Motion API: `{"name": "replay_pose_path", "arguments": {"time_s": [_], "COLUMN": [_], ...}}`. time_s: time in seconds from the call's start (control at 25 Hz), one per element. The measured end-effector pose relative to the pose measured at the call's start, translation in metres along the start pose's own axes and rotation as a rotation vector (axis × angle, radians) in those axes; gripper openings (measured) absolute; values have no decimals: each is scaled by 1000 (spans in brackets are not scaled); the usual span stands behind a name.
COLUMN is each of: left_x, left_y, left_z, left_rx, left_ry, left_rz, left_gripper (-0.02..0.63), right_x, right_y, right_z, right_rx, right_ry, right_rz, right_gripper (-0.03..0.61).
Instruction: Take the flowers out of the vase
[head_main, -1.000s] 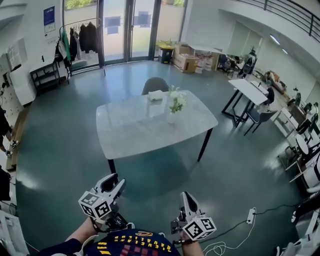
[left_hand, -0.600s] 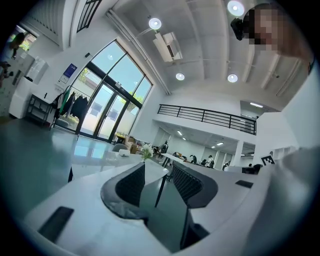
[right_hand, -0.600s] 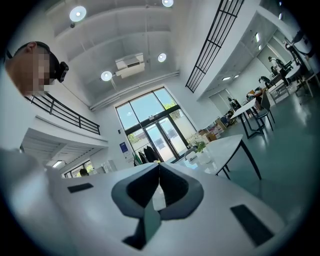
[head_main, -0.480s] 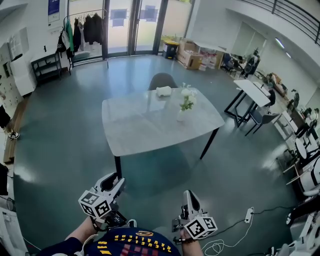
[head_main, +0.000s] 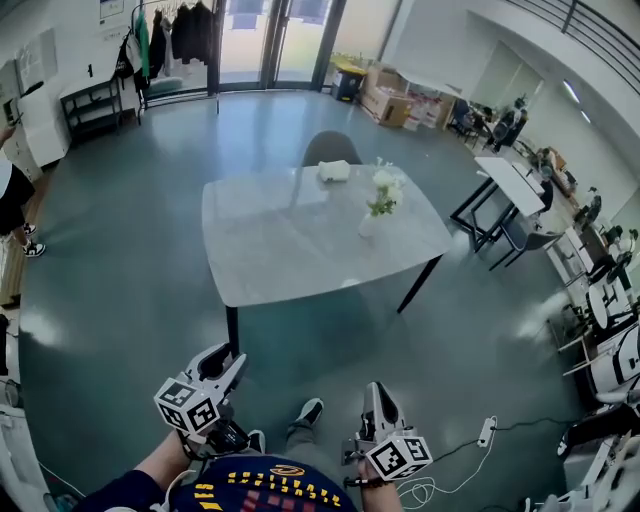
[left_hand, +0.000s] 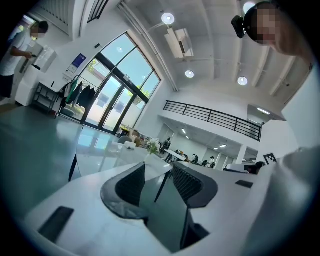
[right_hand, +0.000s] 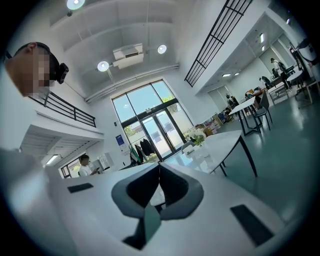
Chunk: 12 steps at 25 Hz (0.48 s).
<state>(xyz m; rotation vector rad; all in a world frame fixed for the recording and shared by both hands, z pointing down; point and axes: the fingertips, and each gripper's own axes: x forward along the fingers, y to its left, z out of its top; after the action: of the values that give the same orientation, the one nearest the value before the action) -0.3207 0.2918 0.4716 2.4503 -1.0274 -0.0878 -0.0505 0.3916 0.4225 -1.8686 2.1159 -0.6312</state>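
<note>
Short of the table (head_main: 270, 245), left hand-held gripper (head_main: 224, 360) level and spread, right hand-held gripper (head_main: 377, 393) pressed together.

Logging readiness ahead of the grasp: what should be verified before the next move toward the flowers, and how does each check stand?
1. White flowers standing in the small pale vase on the light grey marble-look table: ok.
2. Vase within reach of either tool: not ok, the table lies well ahead.
3. Left tool jaws apart and empty: ok.
4. Right tool ready to grasp: not ok, jaws together.
5. Room around the vase: ok, the small white object sits apart from it.
</note>
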Motion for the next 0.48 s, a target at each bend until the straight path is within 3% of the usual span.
{"name": "replay_pose_path", "arguments": {"time_s": [0.2,0.48], "left_x": [25,109], "left_y": [8,7], "left_z": [12,40], "left_rx": [34,68], "left_ry": [-4,-21], "left_rz": [40,91], "left_gripper": [179,179], "right_x": [42,104], "right_y": [-22,-75], "right_z": [2,44], "right_rx": [37,63], "right_ry": [11,-8], "right_rz": [38,101], "right_gripper": [8,8]}}
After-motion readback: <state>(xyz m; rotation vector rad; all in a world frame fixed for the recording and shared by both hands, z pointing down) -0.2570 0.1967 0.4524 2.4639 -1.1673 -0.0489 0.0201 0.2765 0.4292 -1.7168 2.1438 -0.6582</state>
